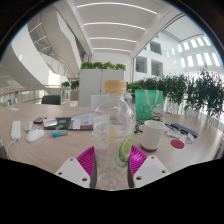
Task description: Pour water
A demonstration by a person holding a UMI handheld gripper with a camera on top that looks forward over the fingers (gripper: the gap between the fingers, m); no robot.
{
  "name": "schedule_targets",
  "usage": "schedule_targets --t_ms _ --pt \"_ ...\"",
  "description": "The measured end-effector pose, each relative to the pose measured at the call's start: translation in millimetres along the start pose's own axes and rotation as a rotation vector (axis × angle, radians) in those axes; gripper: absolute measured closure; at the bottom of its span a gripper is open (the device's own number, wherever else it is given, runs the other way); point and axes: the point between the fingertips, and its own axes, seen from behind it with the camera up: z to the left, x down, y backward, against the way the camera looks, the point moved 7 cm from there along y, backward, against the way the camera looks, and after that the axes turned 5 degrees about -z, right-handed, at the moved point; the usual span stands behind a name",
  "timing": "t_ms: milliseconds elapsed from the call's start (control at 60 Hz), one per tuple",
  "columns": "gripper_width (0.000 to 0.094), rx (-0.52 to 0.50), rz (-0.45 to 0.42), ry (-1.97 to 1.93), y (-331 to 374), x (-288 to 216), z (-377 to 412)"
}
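A clear plastic water bottle (113, 125) with a pale yellow cap and a green-and-white label stands upright between my fingers. My gripper (111, 165) is shut on the bottle's lower body, with the pink pads (87, 163) pressed against both its sides. A white cup (152, 136) stands on the table (60, 150) just beyond and to the right of the bottle. The bottle's base is hidden behind my fingers.
A green bin or basket (149, 101) stands beyond the cup. A red disc (177, 144) and a dark object lie to the right. To the left lie a white mouse-like object (35, 134), a phone and small items. Planters line the back.
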Motion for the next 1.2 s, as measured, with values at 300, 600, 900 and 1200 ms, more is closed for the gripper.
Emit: schedule_targets --t_ms 300,600,900,1200 --pt "0.0586 -0.115 0.122 -0.269 -18 -40 4" --pt "0.0588 -0.168 0.291 -1.352 -95 -96 -35" --pt "0.0587 -0.311 0.318 -2.231 -124 -132 -48" --pt "0.0587 -0.335 0.307 -2.332 -128 -141 -61"
